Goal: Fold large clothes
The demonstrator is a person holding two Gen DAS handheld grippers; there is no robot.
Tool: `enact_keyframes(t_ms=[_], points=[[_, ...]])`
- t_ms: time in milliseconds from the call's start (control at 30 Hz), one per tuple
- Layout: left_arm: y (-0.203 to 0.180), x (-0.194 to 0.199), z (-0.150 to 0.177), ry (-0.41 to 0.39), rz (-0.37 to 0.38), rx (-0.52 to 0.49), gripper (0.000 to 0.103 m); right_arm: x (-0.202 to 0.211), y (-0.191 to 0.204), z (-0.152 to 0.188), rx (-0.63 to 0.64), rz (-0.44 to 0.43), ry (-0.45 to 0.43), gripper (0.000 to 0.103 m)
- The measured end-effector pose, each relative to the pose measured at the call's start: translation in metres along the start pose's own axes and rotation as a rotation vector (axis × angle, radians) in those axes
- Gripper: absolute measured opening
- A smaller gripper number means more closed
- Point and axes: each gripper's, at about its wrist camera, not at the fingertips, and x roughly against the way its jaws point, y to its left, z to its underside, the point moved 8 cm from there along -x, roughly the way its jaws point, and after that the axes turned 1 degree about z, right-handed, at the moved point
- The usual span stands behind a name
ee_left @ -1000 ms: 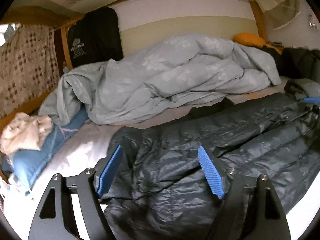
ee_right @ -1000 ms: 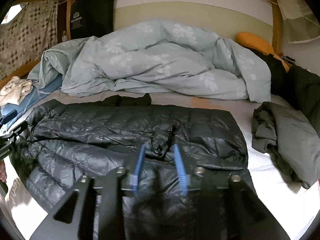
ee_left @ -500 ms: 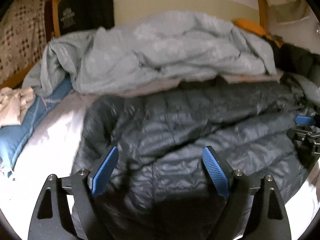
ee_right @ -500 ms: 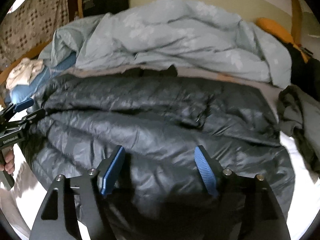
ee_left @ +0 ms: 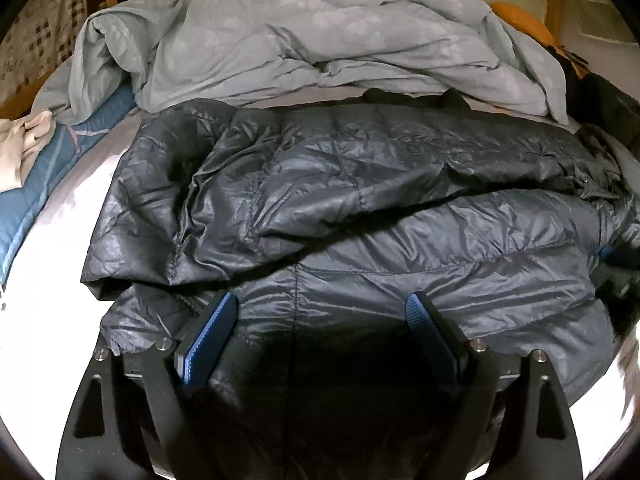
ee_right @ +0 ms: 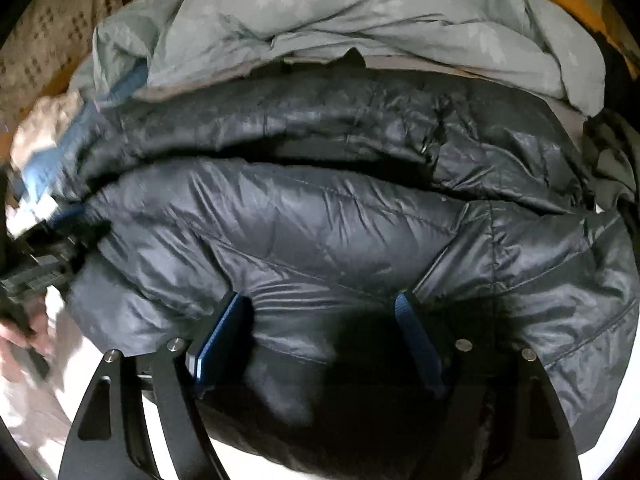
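A large dark quilted puffer jacket (ee_left: 360, 168) lies spread across the bed, with one long side folded over its middle. My left gripper (ee_left: 320, 300) hangs open just above the jacket's near left edge, its blue pads wide apart with only flat fabric beneath them. My right gripper (ee_right: 319, 299) points down at the jacket (ee_right: 320, 220) near its right end. Its jaws are opening, and a bulge of fabric sits between the pads without being pinched. The left gripper (ee_right: 44, 248) shows blurred at that view's left edge, held by a hand (ee_right: 16, 340).
A rumpled pale blue-grey duvet (ee_left: 320, 40) is heaped behind the jacket. A blue pillow (ee_left: 40, 184) with a cream cloth (ee_left: 20, 148) lies at the left. A dark grey garment (ee_right: 612, 160) sits at the right, an orange pillow (ee_left: 520, 20) far right. White sheet (ee_left: 40, 300) shows in front.
Both grippers have tipped downward and sunk closer to the jacket. The right gripper's jaws went from nearly together on a fold to wide apart, letting it go. The left jaws stayed wide.
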Motion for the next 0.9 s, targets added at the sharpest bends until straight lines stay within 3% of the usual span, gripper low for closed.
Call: enact_keyframes(t_ms=[100,233,367,500,600,667,733,767,900], points=[[0.0,-0.004,-0.001,-0.002,-0.012,0.004,0.088,0.021,-0.011,-0.022,-0.067,-0.038,-0.096,0.079],[0.0,-0.008,-0.001,0.002,-0.017,0.012,0.089,0.031,-0.033,-0.058,-0.119,0.006,-0.158,0.079],[0.001,-0.007,-0.001,0.007,-0.009,0.013,0.089,0.011,-0.052,-0.095,-0.134,0.033,-0.146,0.079],[0.0,-0.008,-0.002,0.012,-0.011,0.022,0.09,-0.025,-0.057,-0.122,-0.086,0.043,-0.067,0.079],[0.0,-0.008,-0.002,0.015,-0.009,0.022,0.09,-0.052,-0.055,-0.133,-0.022,0.094,-0.028,0.073],[-0.001,-0.009,-0.002,0.016,-0.01,0.022,0.09,-0.067,-0.054,-0.136,0.042,0.168,-0.018,0.063],[-0.001,-0.009,-0.003,0.015,-0.013,0.02,0.09,-0.071,-0.048,-0.142,0.107,0.176,-0.031,0.023],[-0.002,-0.009,-0.002,0.014,-0.014,0.019,0.09,-0.069,-0.044,-0.145,0.133,0.183,-0.049,0.016],[-0.001,-0.01,-0.001,0.014,-0.013,0.019,0.091,-0.037,-0.029,-0.179,0.242,0.29,-0.254,0.012]])
